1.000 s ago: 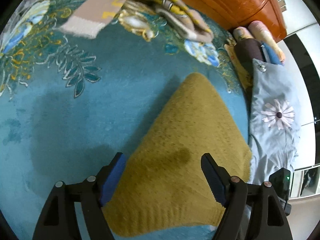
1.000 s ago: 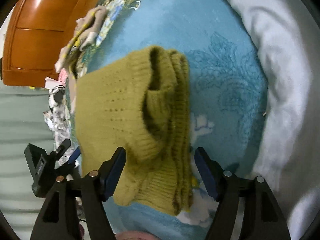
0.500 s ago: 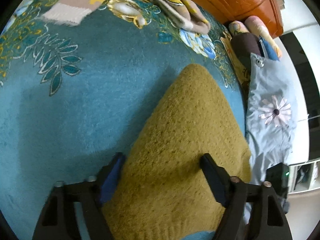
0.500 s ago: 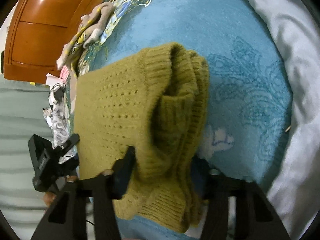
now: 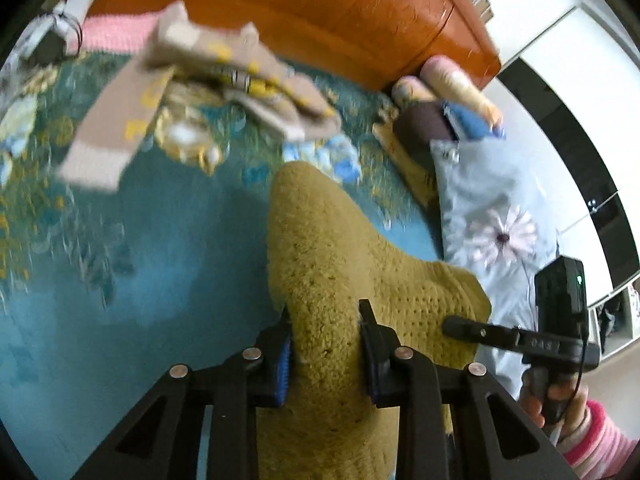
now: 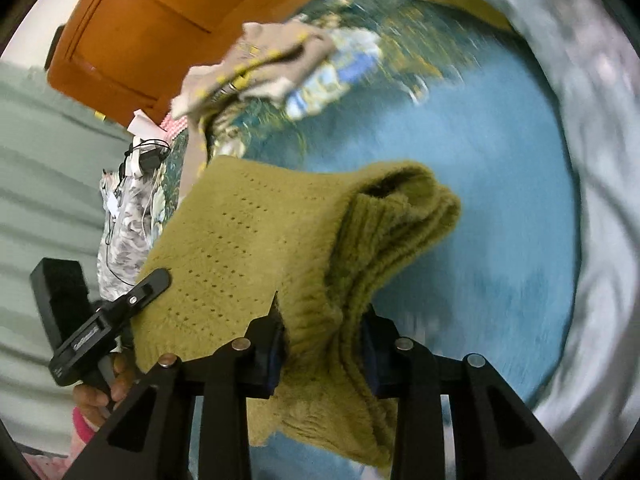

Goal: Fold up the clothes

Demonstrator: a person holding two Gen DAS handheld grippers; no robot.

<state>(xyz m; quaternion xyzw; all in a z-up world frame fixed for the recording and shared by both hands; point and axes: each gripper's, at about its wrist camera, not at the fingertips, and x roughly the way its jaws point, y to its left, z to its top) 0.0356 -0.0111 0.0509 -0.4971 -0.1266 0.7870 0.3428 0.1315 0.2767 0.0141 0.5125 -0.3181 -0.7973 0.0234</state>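
A mustard-yellow knit sweater (image 5: 320,248) lies partly folded on a teal floral blanket (image 5: 140,272). In the left wrist view my left gripper (image 5: 326,344) has its jaws closing, and the blue pads pinch a raised ridge of the knit. In the right wrist view my right gripper (image 6: 324,344) is closing too, clamped on the bunched ribbed edge of the sweater (image 6: 248,232). The cloth between the two grips hangs lifted off the blanket. Each view shows the other gripper held in a hand with a pink sleeve (image 5: 592,432).
A crumpled beige patterned garment (image 5: 224,80) lies further back on the blanket. Behind it stands an orange wooden panel (image 5: 340,20). A pale blue cloth with a flower (image 5: 492,224) and rolled items (image 5: 452,84) lie on the right. A white duvet (image 6: 592,160) borders the blanket.
Both grippers have gone from wide apart to clamped on the sweater. Both have risen and pulled the knit up off the blanket, and the views have tilted towards the wooden panel.
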